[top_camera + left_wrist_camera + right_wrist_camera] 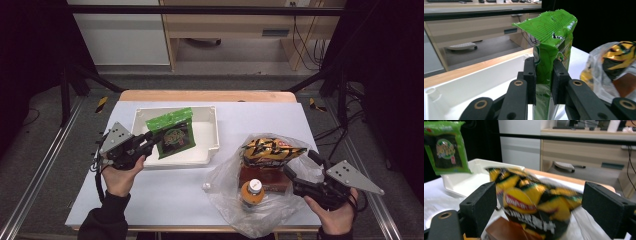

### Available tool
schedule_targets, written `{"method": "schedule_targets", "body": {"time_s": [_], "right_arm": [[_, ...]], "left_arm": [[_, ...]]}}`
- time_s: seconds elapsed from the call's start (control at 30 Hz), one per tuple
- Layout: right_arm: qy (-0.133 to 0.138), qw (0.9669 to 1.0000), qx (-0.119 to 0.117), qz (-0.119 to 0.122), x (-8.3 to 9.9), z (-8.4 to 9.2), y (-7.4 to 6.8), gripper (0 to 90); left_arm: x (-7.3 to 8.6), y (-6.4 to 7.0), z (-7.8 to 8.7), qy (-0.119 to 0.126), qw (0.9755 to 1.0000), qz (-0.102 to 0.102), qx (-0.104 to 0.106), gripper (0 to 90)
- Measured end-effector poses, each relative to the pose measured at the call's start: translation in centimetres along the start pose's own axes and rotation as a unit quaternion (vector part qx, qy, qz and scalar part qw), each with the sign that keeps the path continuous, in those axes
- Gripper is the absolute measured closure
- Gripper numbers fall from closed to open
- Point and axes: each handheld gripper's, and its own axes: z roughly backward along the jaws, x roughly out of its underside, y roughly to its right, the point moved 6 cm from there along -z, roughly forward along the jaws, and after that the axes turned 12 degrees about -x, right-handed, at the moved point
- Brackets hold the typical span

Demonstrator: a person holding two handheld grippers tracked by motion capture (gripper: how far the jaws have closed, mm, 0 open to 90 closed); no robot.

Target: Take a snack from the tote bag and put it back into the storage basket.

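Your left hand-held gripper point(150, 137) pinches the green snack bag point(171, 133) tight and holds it over the white tray point(212, 131). Your right hand-held gripper point(300, 167) is wide apart around the yellow chip bag point(270, 149), not squeezing it. That bag sits in the clear plastic bag point(225, 177) on the table point(170, 195), with a brown box point(264, 178) and an orange bottle point(252, 194).

Overhead forward-down; two close jaw-level views.

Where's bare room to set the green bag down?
The white tray has bare floor right of the green bag. Open tabletop lies between tray and plastic bag. Crowded around the yellow chip bag and bottle.
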Motion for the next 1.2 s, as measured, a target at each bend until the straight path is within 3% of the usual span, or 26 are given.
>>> {"method": "schedule_targets", "body": {"time_s": [0.23,0.5,1.2], "right_arm": [[-0.02,0.9994,0.013,-0.023,2.4,0.3,0.9,13.4],[-0.04,0.9986,0.022,-0.025,4.1,-0.1,1.3,13.3],[-0.054,0.9978,0.023,-0.031,5.2,-0.9,1.7,13.1]], "left_arm": [[0.2,-1.5,-1.5,-0.008,0.9998,-0.001,-0.019,76.9],[0.9,-3.3,-2.8,-0.017,0.9991,0.008,-0.039,76.8],[3.4,-8.7,-8.7,-0.057,0.9939,0.012,-0.094,76.8]]}}
